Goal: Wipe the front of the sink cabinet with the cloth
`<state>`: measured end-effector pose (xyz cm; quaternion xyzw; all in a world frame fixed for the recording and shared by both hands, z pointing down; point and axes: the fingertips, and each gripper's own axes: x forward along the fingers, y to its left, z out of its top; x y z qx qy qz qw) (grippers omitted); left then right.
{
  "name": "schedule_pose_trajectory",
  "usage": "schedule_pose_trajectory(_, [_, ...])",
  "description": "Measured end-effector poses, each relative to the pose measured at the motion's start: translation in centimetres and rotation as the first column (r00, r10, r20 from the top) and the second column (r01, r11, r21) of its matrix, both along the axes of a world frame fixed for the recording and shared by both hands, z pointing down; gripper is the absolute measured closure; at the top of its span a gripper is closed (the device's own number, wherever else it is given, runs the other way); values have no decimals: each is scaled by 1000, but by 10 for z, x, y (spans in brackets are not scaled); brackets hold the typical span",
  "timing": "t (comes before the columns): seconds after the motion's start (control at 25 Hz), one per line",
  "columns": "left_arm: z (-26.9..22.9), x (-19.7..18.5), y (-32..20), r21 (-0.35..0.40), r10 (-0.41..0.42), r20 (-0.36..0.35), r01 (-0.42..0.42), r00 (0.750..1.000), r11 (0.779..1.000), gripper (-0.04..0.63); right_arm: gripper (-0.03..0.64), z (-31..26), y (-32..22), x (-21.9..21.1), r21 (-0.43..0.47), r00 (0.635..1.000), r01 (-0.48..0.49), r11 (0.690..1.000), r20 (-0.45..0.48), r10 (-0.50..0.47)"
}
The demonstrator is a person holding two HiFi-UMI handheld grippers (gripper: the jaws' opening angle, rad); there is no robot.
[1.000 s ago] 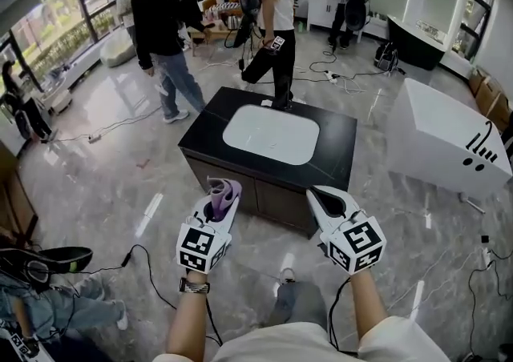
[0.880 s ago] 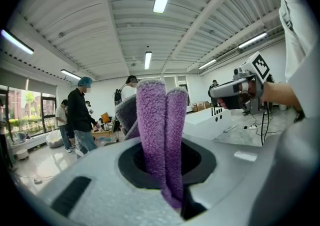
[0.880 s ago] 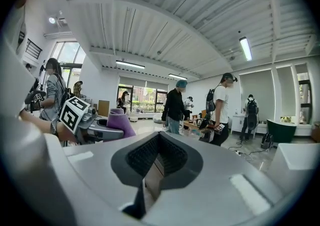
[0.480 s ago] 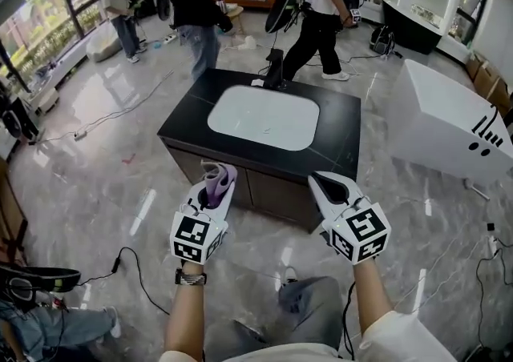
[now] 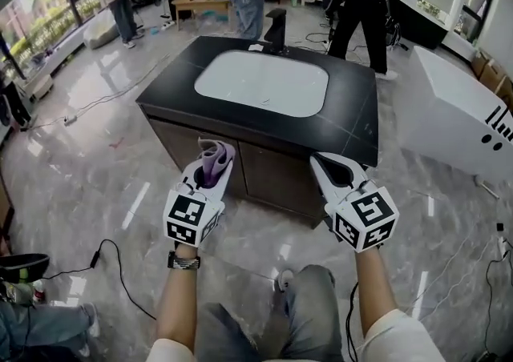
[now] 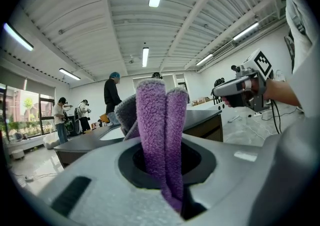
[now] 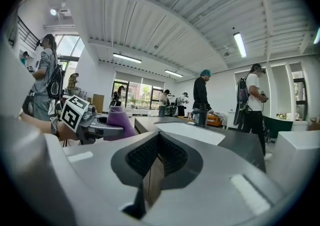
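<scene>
The sink cabinet (image 5: pixel 268 178) is a dark block with a black top and a white basin (image 5: pixel 262 82), standing just ahead of me in the head view. Its brown front panels face both grippers. My left gripper (image 5: pixel 211 168) is shut on a folded purple cloth (image 5: pixel 215 157) that sticks up out of the jaws, a short way off the cabinet's left front. The left gripper view has the cloth (image 6: pixel 157 130) filling its centre. My right gripper (image 5: pixel 331 165) is shut on nothing, level with the left one before the right front. The right gripper view looks across to the cloth (image 7: pixel 119 120).
A black faucet (image 5: pixel 275 30) rises at the basin's far side. Several people stand and walk behind the cabinet. A large white box (image 5: pixel 453 120) lies to the right. Cables (image 5: pixel 112 256) trail over the glossy marble floor at lower left. My own knees (image 5: pixel 309 312) are below.
The cabinet has come nearer and larger in the head view. Both grippers now hang close before its front, with the cloth still held. People behind have shifted.
</scene>
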<state>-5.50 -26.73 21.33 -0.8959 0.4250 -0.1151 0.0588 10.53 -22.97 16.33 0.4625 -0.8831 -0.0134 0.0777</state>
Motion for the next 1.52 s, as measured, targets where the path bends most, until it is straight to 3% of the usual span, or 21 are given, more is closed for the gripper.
schedule_pose_trajectory(0.2, [50,8,-17,53,8,19,-9,1000,999,545,611,58,-15,-1,30,1000,3,1000,11,-3])
schedule_pose_trajectory(0.52, [121,14,-30,38,-4,-8,4,1000,999,549,611,122,-19,14,32,998,-41,999,50,39])
schedule_pose_trajectory(0.84, [151,8,-58,36,-16,-55,18,998,999,557,611,139,-28,17,69,984,-98,993,156,86])
schedule_pose_trajectory(1.28, [175,12,-108,61,-37,-42,39,998,997,548,611,169,-21,29,41,988,-151,988,34,149])
schedule_pose_trajectory(1.52, [172,22,-130,77,-55,-147,67,988,995,548,611,167,-5,47,23,977,-182,983,117,179])
